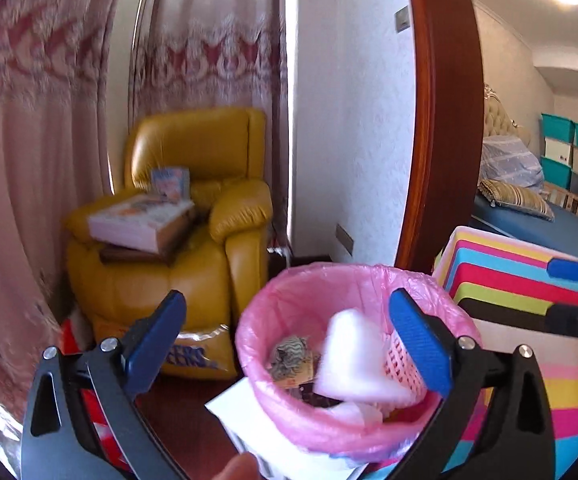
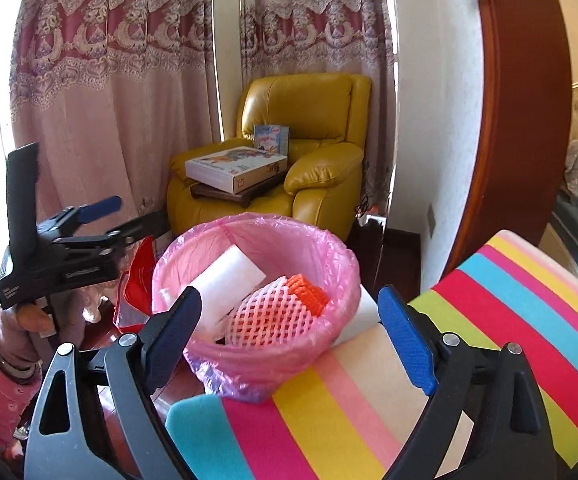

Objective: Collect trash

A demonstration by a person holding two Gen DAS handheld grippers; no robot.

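Crinkled pink plastic lines the round trash bin (image 2: pixel 257 312), its thin film folded loosely over the rim and sagging down the outer wall. Inside lie a smooth white foam block (image 2: pixel 227 280), tilted against the far-left wall, a pink foam net sleeve (image 2: pixel 269 318) with an open diamond mesh, and an orange net piece (image 2: pixel 309 290) tucked behind it. In the left wrist view the white block (image 1: pixel 353 356) is blurred, and a small striped scrap (image 1: pixel 289 354) sits left of it on the bin floor.

Both tongs stand spread and pinch nothing. The left gripper (image 1: pixel 289 344) has its blue ribbed pads (image 1: pixel 421 344) wide apart, the right pad over the bin's near-right rim. The right gripper (image 2: pixel 289 336) is likewise wide, with the bin between its fingers and its right pad above the striped surface.

That striped foam mat (image 2: pixel 509 332), in soft bands of pink, yellow, red, cyan and green, lies right and near, touching the bin's right side. A red bag (image 2: pixel 135 292) is just left of the bin. Far behind stands a glossy yellow leather armchair (image 2: pixel 309 148) with a flat white cardboard box (image 2: pixel 235 170) resting on a dark wooden tray. Lace-trimmed pink curtains (image 2: pixel 109 100) hang at the far wall, and a curved reddish wooden door frame (image 2: pixel 521 100) rises at right.
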